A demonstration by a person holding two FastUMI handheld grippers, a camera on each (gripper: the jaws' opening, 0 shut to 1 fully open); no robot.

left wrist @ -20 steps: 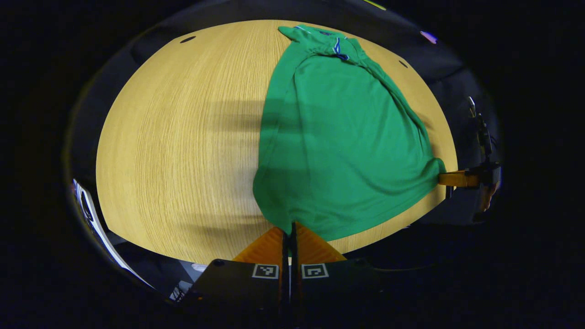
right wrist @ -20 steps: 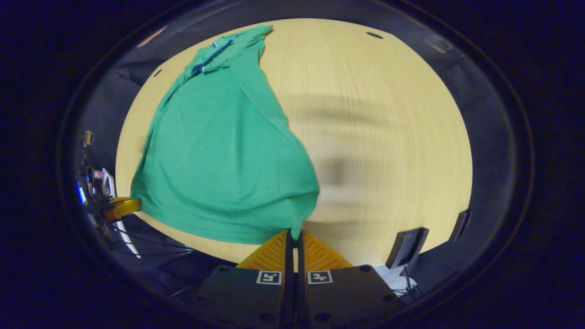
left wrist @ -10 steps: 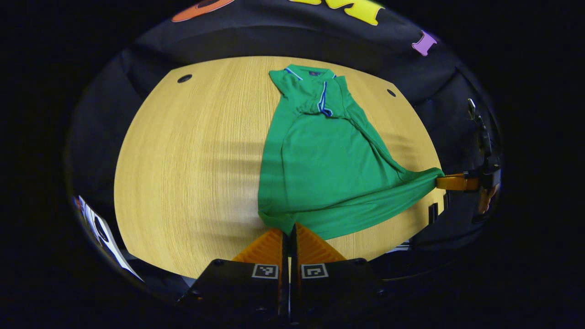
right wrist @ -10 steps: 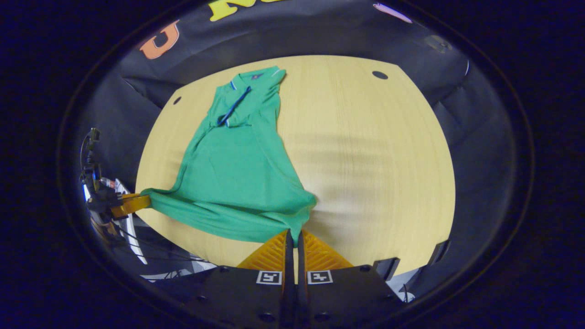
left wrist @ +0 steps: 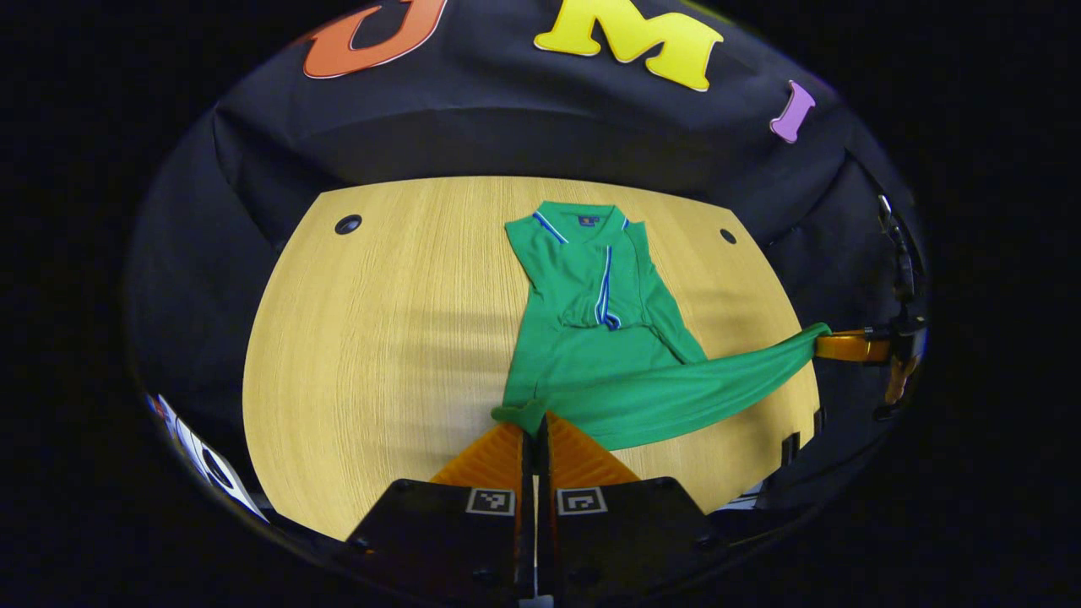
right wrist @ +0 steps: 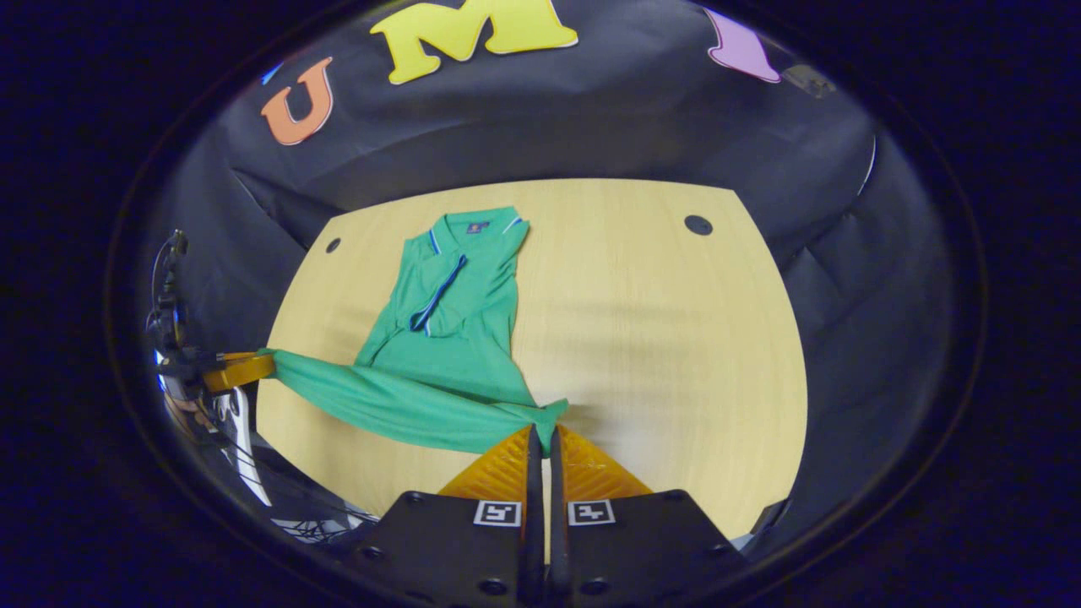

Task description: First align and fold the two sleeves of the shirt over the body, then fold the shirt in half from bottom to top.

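Showing a green shirt (left wrist: 604, 338) on a wooden table (left wrist: 380, 338), collar toward the booth wall and hem toward the cameras. In the left gripper view, the left gripper (left wrist: 535, 429) has its two fingers pressed together on one bottom corner of the shirt, with a small bunch of fabric standing just above the tips. The hem runs from there as a taut, raised band to the right gripper (left wrist: 823, 344), seen at the right edge of this view, past the table's rim; its jaws are closed on the other bottom corner. The collar and the blue-and-white trimmed placket lie flat on the table, near the far edge, and the sleeves are folded over the body.

In the right gripper view, the right gripper (right wrist: 540, 435) is likewise closed on a hem corner of the shirt (right wrist: 448, 329), with fabric gathered at the tips. The hem stretches leftward, lifted off the table (right wrist: 659, 338), to the left gripper (right wrist: 253, 365) at the left edge of the view. The upper half of the shirt rests on the table; the lower part rises from it toward the hem held between the two grippers.
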